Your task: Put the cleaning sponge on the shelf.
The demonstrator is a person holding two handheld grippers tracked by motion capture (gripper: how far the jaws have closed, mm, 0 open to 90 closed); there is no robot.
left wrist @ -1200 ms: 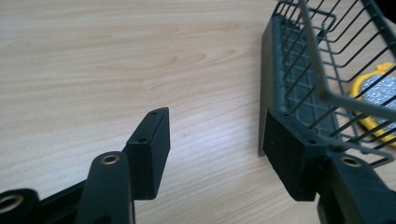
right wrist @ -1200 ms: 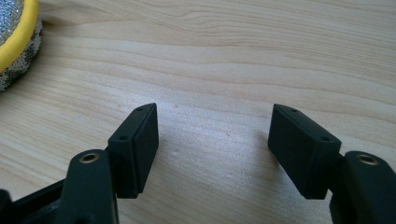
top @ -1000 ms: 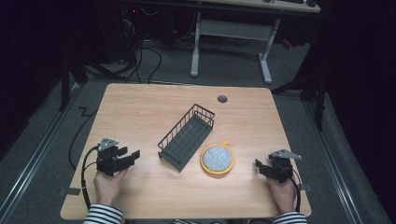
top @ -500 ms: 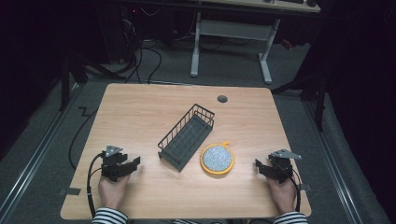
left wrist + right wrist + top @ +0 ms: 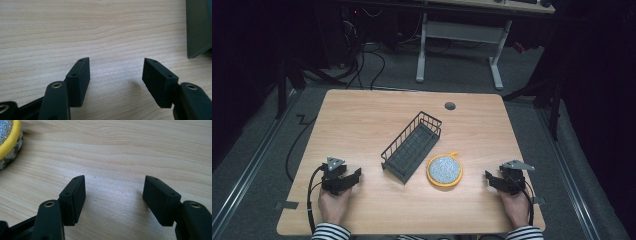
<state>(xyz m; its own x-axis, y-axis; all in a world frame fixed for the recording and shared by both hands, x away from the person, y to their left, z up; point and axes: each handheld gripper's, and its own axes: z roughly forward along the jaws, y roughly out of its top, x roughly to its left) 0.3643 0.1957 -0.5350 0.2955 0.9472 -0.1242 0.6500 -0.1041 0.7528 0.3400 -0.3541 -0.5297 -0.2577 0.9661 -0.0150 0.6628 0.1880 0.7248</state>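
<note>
Both sleeves are striped black and white. The left gripper (image 5: 346, 178) and right gripper (image 5: 495, 180) are matt black, each topped by a grey three-cornered plate, with a black cable looping back past the wrist. The flat rectangular pads (image 5: 79, 79) carry small screw holes; brass-coloured bushings sit in the linkage arms.

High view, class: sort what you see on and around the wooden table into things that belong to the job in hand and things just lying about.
Belongs to the job:
- dark wire rectangular basket
- round yellow-rimmed glittery silver scouring pad
- left gripper, jaws open, empty
- right gripper, jaws open, empty

Just lying about:
- round grey grommet in the light wooden table
- white-legged desk frame behind
- floor cables
</note>
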